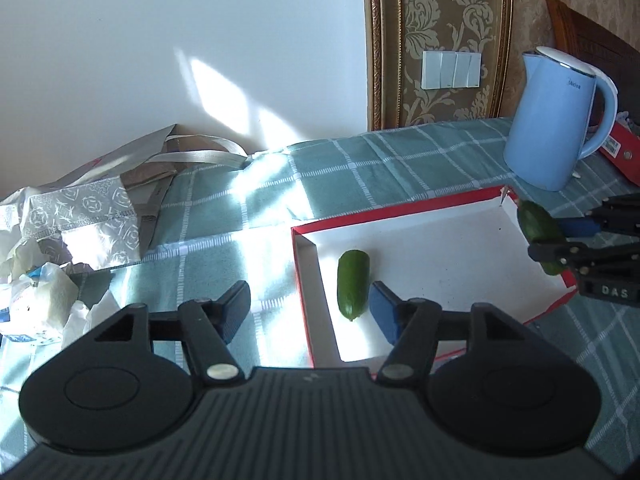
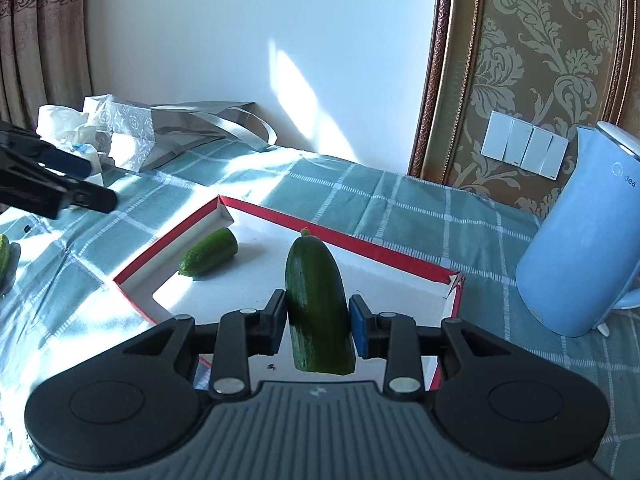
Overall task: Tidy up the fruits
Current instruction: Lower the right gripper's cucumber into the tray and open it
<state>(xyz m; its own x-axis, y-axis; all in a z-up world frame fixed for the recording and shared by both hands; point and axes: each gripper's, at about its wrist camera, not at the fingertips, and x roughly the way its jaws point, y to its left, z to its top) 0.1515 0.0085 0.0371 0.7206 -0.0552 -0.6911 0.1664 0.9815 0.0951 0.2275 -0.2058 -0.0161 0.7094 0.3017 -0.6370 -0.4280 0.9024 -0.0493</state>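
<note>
Cucumber piece (image 2: 318,312) is sitting clamped in the right hand-held gripper (image 2: 318,320), hanging over the red-rimmed box (image 2: 384,258). Second cucumber (image 1: 352,288) is lying inside the box by its left wall. Left hand-held gripper (image 1: 308,312) is hovering half-open, empty, over that wall. Blue kettle (image 1: 556,120) is standing beyond the box on the checked tabletop (image 1: 360,168).

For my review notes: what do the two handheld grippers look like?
Both look alike: the left gripper and right gripper have black angular linkage arms with silver pivot bolts, blue finger pads, and a ribbed grey body between two round black housings. White "DAS" lettering marks the right one.
</note>
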